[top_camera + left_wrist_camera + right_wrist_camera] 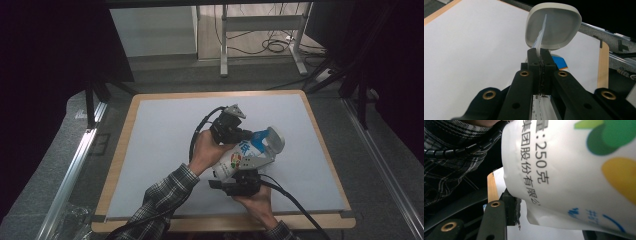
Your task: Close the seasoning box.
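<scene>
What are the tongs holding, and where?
Both hold the printed pouch: left tongs pinch its thin edge seam, shut; right tongs clasp its body.

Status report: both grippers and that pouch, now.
Left gripper shut on the pouch's thin edge. Right gripper clamped around the pouch body, held above the white mat. Nothing in the way.

Pouch (579,170): smooth printed plastic film, slight sheen, creased at edge. Bowl (554,25): matt off-white plastic. Left gripper (539,56) arms: glossy black plastic, brass rivets. Table (120,150): matt white sheet, wood border. Sleeve (165,200): plaid cloth.
</scene>
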{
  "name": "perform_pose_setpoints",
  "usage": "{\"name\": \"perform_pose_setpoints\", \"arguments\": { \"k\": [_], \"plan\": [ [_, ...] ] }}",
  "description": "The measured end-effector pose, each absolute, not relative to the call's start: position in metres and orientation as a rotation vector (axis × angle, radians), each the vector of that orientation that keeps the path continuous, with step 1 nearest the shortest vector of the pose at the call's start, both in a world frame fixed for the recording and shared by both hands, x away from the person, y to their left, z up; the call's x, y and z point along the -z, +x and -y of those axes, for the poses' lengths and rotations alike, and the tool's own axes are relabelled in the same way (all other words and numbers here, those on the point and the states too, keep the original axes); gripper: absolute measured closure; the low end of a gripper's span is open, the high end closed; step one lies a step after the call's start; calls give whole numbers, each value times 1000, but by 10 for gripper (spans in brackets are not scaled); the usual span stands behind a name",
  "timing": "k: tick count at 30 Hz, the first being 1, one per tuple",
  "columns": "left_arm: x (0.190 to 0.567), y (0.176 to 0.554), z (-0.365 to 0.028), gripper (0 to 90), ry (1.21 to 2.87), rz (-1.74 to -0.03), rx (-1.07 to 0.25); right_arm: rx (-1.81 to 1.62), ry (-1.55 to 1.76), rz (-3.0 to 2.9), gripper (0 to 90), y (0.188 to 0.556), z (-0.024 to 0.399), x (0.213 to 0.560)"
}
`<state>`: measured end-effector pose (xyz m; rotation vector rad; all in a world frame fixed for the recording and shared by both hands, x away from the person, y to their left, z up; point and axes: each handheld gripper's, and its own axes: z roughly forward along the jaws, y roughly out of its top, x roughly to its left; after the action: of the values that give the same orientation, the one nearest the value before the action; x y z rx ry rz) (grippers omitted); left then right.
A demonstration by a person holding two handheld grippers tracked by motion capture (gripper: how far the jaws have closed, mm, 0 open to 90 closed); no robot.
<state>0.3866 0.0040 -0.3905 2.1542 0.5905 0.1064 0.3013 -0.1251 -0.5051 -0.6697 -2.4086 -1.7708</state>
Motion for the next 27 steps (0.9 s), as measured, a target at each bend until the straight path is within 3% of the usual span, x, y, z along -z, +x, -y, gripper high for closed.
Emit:
{"name": "perform_pose_setpoints", "arguments": {
  "k": [27],
  "plan": [
    [385,387,1,893,2178,-629,-110,1779,-672,2409,565,300,123,501]
  ]
}}
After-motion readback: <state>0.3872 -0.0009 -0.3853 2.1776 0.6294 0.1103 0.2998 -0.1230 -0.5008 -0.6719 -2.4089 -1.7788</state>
